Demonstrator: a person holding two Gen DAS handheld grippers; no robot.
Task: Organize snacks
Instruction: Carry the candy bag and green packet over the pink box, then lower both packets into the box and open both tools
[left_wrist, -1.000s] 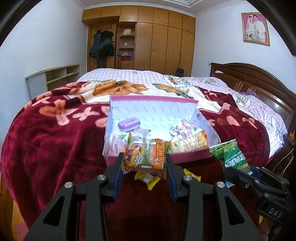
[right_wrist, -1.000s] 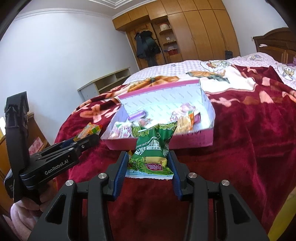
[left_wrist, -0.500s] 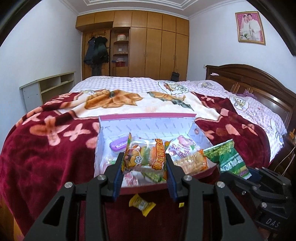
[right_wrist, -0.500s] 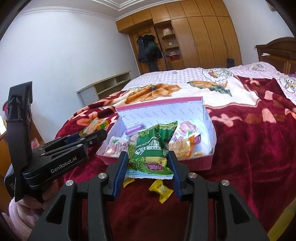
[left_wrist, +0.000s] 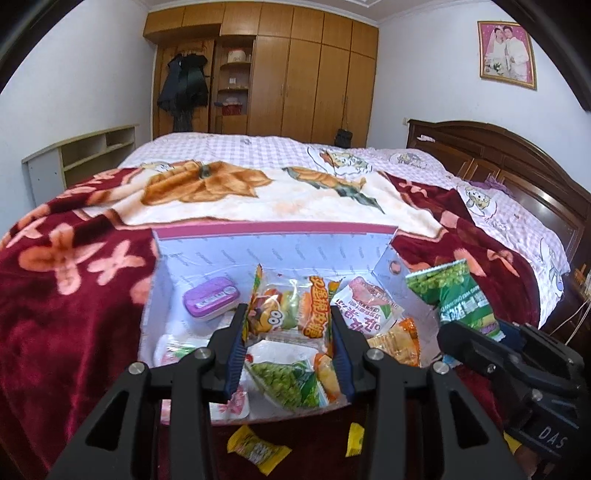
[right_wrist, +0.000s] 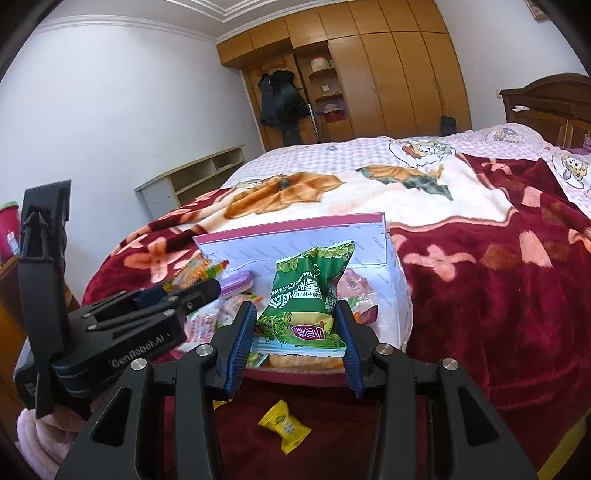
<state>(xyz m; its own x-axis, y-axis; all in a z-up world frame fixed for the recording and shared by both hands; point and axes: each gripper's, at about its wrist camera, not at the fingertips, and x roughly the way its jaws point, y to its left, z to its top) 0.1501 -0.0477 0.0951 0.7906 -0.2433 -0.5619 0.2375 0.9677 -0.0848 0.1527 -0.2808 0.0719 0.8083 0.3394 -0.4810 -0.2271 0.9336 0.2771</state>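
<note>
While both packets hang over the box (left_wrist: 273, 234) rim, candies (left_wrist: 258, 448) lie outside.

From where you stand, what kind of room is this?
Almost certainly a home bedroom: a wide bed under a dark red flowered plush blanket, a carved dark wooden headboard, and a tall wooden wardrobe wall with a dark coat hanging on it.

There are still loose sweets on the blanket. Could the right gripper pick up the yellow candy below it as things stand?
Probably not yet. The right gripper is shut on a green snack packet, so its jaws are full. The yellow candy lies bare on the red blanket, nothing covering it; once the packet drops into the pink box, the way looks free.
</note>
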